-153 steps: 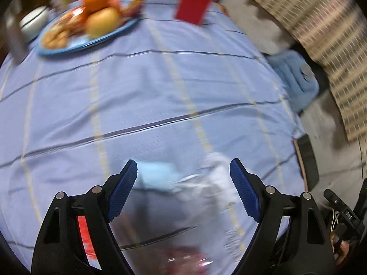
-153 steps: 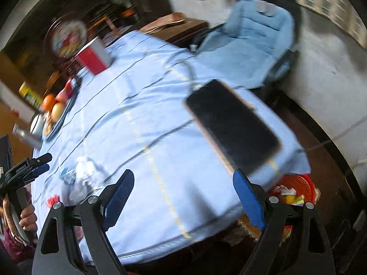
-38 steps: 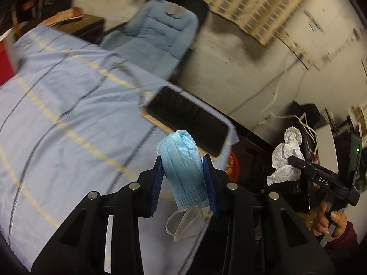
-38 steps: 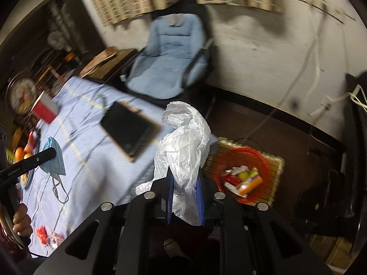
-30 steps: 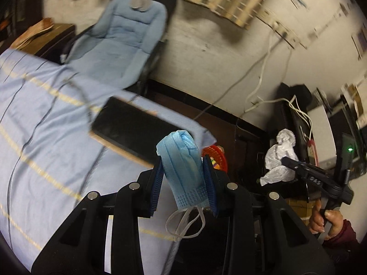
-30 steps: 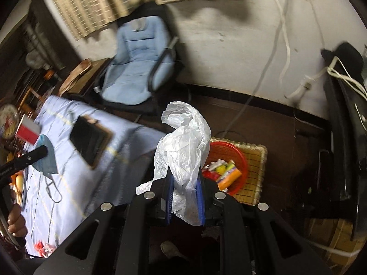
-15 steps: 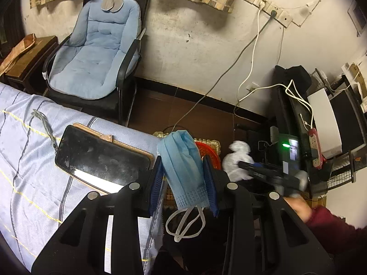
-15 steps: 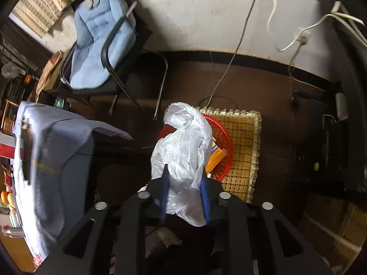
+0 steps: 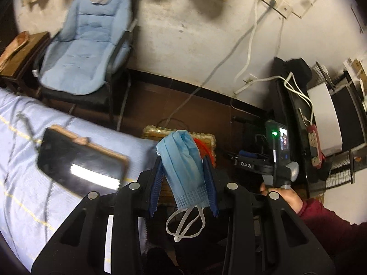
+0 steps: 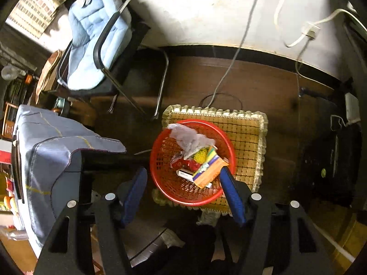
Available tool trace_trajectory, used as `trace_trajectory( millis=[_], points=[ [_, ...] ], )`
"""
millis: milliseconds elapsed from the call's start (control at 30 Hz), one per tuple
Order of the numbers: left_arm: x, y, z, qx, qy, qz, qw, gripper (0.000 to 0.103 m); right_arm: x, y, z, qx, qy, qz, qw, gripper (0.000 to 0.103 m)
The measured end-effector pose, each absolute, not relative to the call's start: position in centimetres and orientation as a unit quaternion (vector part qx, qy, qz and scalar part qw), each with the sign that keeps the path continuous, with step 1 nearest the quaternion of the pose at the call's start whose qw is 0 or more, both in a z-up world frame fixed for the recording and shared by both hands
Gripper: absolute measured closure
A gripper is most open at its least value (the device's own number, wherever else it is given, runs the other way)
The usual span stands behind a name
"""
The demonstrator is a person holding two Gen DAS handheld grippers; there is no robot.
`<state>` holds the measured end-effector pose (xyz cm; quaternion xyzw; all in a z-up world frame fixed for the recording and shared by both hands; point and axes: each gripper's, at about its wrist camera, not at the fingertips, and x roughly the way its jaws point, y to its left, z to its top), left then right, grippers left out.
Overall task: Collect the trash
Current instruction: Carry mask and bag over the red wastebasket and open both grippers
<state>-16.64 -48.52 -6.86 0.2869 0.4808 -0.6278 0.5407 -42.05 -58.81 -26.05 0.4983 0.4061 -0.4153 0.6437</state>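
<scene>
My left gripper [image 9: 183, 171] is shut on a folded blue face mask [image 9: 183, 160], whose white ear loops dangle below the pads. Behind the mask peeks the red basket [image 9: 204, 151]. In the right wrist view the red mesh basket [image 10: 160, 160] stands on a yellow cushion on the floor, holding cartons, wrappers and the crumpled white plastic bag [image 10: 190, 137]. My right gripper [image 10: 183, 183] hovers above the basket with its jaws opening and nothing between them. The right gripper [image 9: 243, 155] also shows in the left wrist view, held by a hand in a maroon sleeve.
A blue-clothed table [image 9: 23, 160] with a black tablet [image 9: 80, 162] lies at the left. A blue padded chair [image 9: 84, 52] stands by the wall. Cables [image 10: 229, 68] trail over the dark floor. A black stand with electronics [image 9: 298, 119] fills the right side.
The right gripper dropped low over the basket and opened; the white plastic bag left its jaws and now lies in the basket. The left gripper carried the mask from over the table towards the basket.
</scene>
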Motion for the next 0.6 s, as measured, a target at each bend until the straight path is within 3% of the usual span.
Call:
trace_trajectory(
  millis=[267, 600],
  points=[
    [-21.7, -52.6, -10.7, 0.325, 0.474, -0.664, 0.478, 0.067, -48.5, -54.3, -23.4, 0.514, 0.365, -0.472, 0.616, 0.037],
    [-26.0, -57.4, -20.3, 0.377, 0.491, -0.649, 0.443, 0.063, -52.7, -47.4, -24.5, 0.544, 0.354, -0.507, 0.567, 0.036]
  ],
)
